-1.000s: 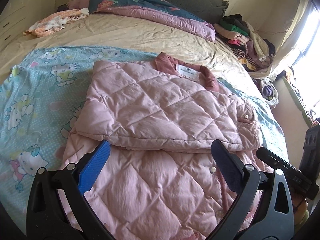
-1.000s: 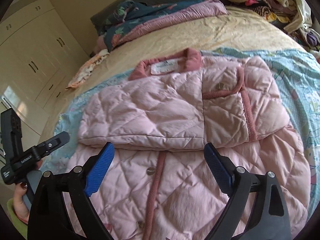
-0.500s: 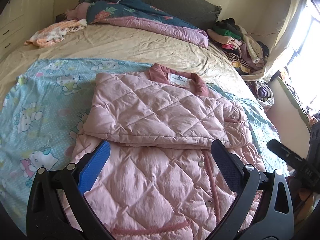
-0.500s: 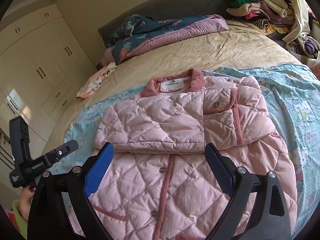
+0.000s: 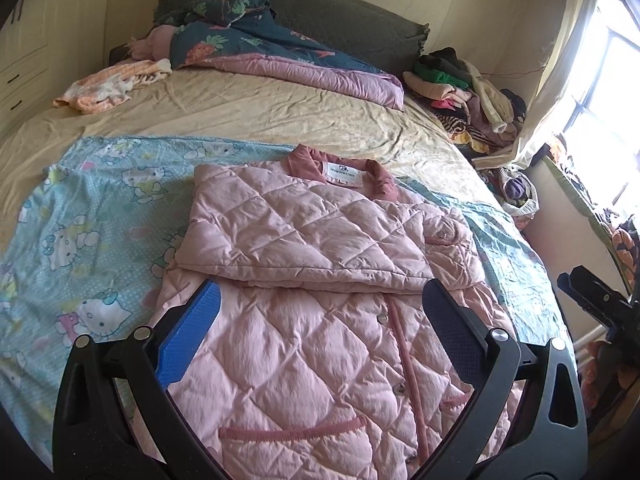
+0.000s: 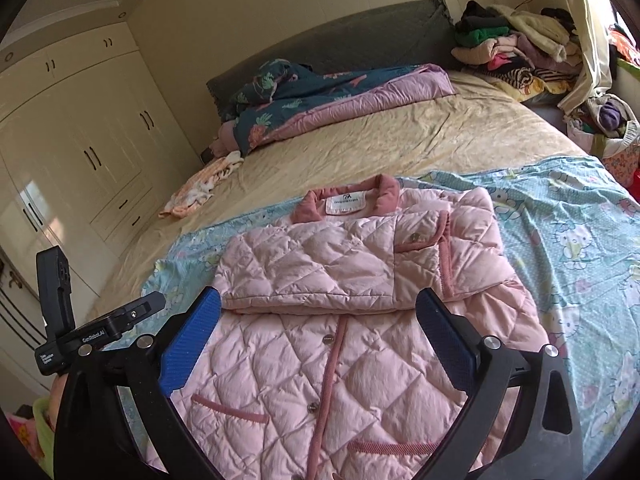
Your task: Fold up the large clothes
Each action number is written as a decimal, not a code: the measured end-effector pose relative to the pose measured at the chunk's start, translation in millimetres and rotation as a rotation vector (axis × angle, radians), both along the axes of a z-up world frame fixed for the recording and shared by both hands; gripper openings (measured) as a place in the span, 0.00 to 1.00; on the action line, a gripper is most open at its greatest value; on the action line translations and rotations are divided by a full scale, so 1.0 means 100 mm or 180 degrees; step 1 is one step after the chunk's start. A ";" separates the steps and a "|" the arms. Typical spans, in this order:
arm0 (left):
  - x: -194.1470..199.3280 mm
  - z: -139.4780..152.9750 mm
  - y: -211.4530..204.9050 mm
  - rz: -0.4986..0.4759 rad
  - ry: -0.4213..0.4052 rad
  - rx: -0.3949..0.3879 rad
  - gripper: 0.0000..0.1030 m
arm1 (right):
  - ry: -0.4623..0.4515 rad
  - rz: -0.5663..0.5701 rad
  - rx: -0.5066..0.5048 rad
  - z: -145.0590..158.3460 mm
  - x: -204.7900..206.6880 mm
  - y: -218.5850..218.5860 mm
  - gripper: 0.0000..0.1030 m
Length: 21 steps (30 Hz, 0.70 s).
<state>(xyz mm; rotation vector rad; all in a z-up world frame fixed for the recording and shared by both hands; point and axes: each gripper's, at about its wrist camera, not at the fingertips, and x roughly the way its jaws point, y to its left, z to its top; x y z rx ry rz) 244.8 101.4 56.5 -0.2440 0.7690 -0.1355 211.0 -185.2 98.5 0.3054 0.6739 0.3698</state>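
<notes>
A pale pink quilted padded jacket [image 5: 320,312] with darker pink corduroy collar and piping lies flat on a light blue cartoon-cat printed sheet [image 5: 92,248], which is spread over the near part of a wide bed with a wrinkled beige bedsheet [image 5: 256,116]. The jacket's sleeves are folded across the chest, forming a neat rectangular band below the collar, where a white label shows; the lower front with its snap buttons and two trimmed pockets lies open towards the cameras.

The left gripper [image 5: 320,312] hangs above the lower half of the jacket, its blue-padded fingers [image 5: 192,332] spread wide with nothing between them, not touching the fabric. The right gripper [image 6: 318,320] also hovers above the jacket's lower front, fingers wide apart and empty. In the right wrist view the left device shows at the left edge, with part of a hand [image 6: 56,396] beneath it; in the left wrist view the right device shows at the right edge.

Further back on the bed lie a dark teal floral quilt with mauve lining [image 5: 280,56], against a grey-green padded headboard [image 5: 340,16], and a small crumpled peach and white cloth [image 5: 112,84]. A heap of mixed clothes [image 5: 464,92] sits at the far right corner near a bright window. Cream wardrobe doors [image 6: 80,140] line the wall on the other side
</notes>
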 end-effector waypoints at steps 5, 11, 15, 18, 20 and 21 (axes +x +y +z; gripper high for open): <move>-0.13 0.04 -0.03 -0.0012 -0.0047 0.0000 0.92 | -0.0038 -0.0037 -0.0012 0.05 -0.15 -0.09 0.95; -0.27 0.07 -0.05 -0.0051 -0.0109 0.0047 0.92 | -0.0096 -0.0072 -0.0055 0.07 -0.35 -0.19 0.95; -0.40 0.06 -0.06 -0.0062 -0.0130 0.0068 0.92 | -0.0100 -0.0098 -0.0064 0.06 -0.46 -0.24 0.95; -0.48 0.02 -0.05 -0.0045 -0.0128 0.0094 0.92 | -0.0100 -0.0108 -0.0087 0.03 -0.54 -0.25 0.95; -0.53 0.01 -0.04 -0.0039 -0.0127 0.0093 0.92 | -0.0098 -0.0108 -0.0102 0.01 -0.59 -0.26 0.95; -0.55 0.00 -0.03 -0.0034 -0.0126 0.0103 0.92 | -0.0097 -0.0105 -0.0113 0.00 -0.62 -0.26 0.95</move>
